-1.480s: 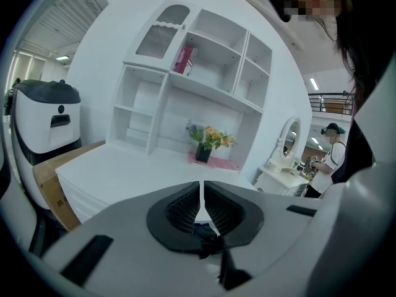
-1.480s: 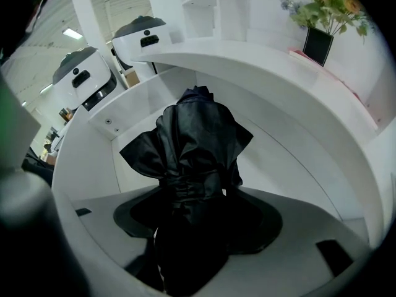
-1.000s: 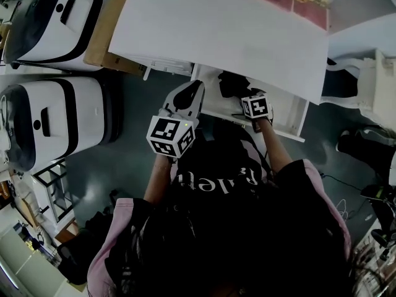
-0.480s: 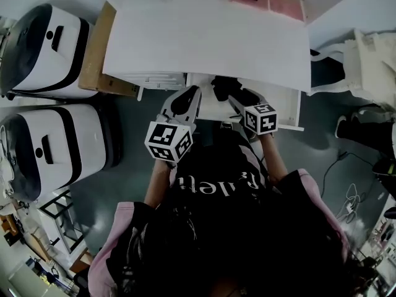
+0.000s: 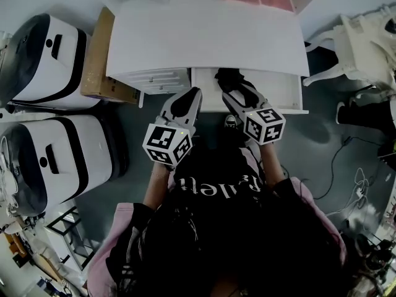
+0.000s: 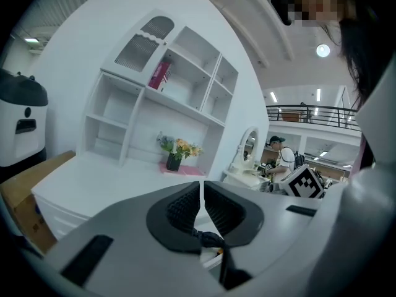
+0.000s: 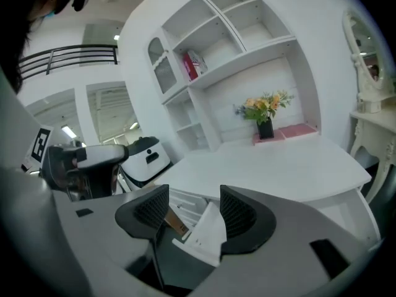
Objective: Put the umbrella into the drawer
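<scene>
Because the umbrella lies as a dark bundle at the far left end of the open drawer, tight against the desk edge, I judge the main risk is that it stands proud of the rim and jams when the drawer is pushed in, or that my right gripper snags its fabric on the way out. That gripper is wide open and empty, tips just on the near side of the umbrella. My left gripper is closed on nothing I can make out, beside the drawer's left front corner.
</scene>
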